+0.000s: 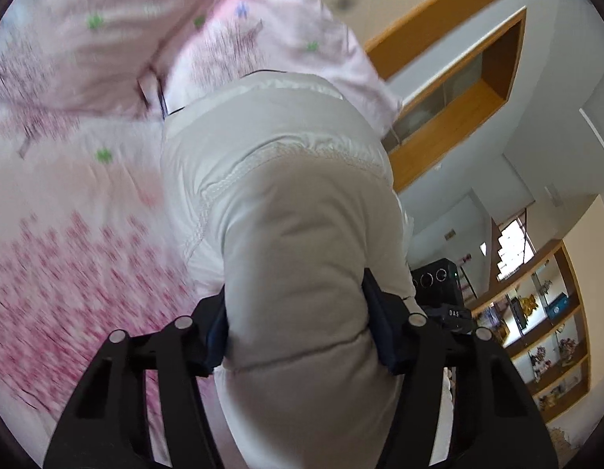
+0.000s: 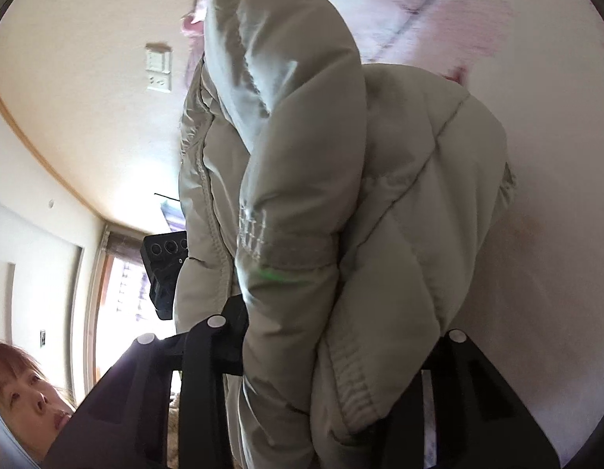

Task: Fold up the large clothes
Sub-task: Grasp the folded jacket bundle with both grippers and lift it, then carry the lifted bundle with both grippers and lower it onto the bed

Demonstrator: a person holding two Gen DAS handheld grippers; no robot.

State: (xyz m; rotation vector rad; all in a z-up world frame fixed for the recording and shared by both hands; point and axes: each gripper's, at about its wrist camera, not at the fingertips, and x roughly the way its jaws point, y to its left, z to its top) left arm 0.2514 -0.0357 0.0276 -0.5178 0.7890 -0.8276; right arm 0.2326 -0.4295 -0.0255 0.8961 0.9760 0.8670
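Note:
A pale grey-beige puffer jacket point(image 1: 286, 203) fills the middle of the left wrist view. My left gripper point(image 1: 302, 332) is shut on a thick padded fold of it, and the jacket hangs lifted over a bed. In the right wrist view the same jacket point(image 2: 341, 195) bulges in front of the camera, with a cuff and a stitched seam showing. My right gripper point(image 2: 333, 351) is shut on a bunched part of it near the cuff. The fingertips of both grippers are partly hidden by fabric.
A pink floral bedspread point(image 1: 67, 215) and pillows point(image 1: 262, 39) lie under and behind the jacket. Wooden shelving point(image 1: 544, 332) stands at the right. The other gripper's black body point(image 2: 161, 269) shows beside the jacket. A person's face point(image 2: 24, 391) is at the lower left.

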